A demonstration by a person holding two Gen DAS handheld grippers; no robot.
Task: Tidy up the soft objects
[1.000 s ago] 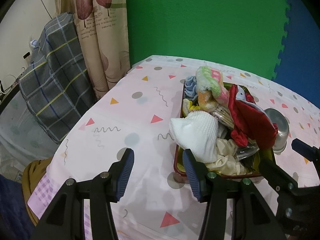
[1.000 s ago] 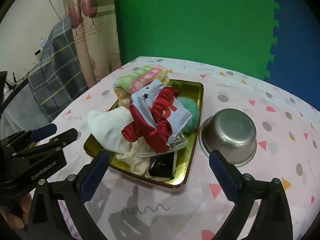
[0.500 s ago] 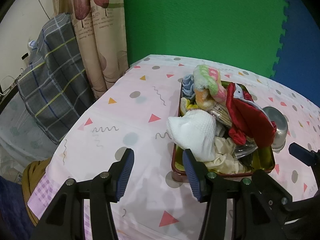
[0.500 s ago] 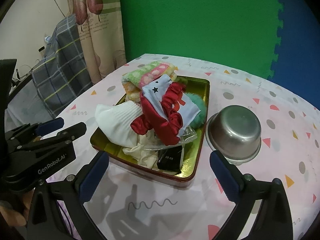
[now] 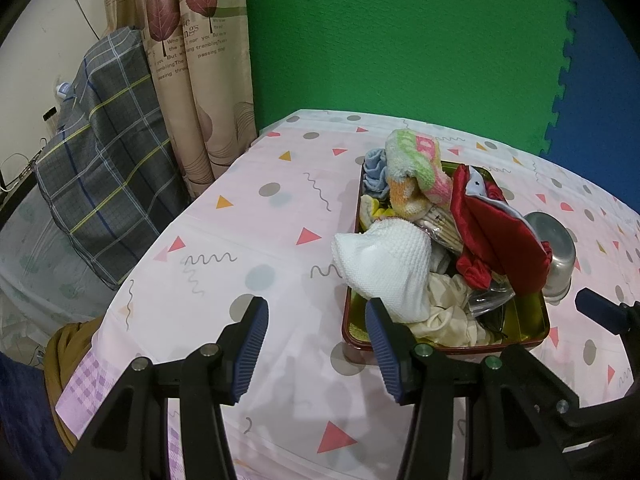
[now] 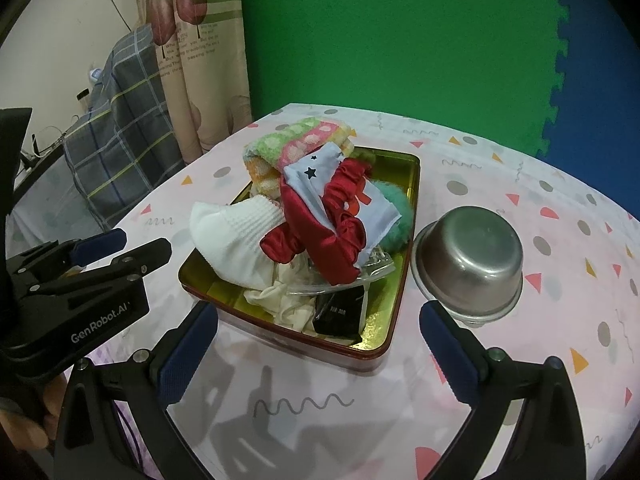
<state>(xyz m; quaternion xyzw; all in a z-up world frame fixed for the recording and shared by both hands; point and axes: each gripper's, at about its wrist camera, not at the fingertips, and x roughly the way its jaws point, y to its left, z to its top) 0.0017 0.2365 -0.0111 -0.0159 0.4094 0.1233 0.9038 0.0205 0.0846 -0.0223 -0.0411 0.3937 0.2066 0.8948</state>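
A gold metal tray (image 6: 402, 240) (image 5: 532, 320) holds a heap of soft things: a white knit sock (image 6: 232, 236) (image 5: 384, 264), a red satin scrunchie (image 6: 332, 236) (image 5: 500, 240), a pastel dotted towel (image 6: 296, 144) (image 5: 416, 168), a star-print cloth (image 6: 320, 176), cream cloth (image 6: 280, 300), a green fuzzy piece (image 6: 396, 208) and a black box (image 6: 340, 312). My left gripper (image 5: 316, 344) is open, short of the tray's near left corner. My right gripper (image 6: 316, 356) is open in front of the tray; it also shows in the left wrist view (image 5: 600, 312).
An upside-down steel bowl (image 6: 472, 260) (image 5: 556, 256) stands right of the tray on the pink patterned tablecloth (image 6: 520, 184). A plaid-covered object (image 5: 100, 176) and a curtain (image 5: 192, 80) are off the table's left edge. A green and blue foam wall is behind.
Both grippers have pulled back a little from the tray, still open. The things in the tray have not moved.
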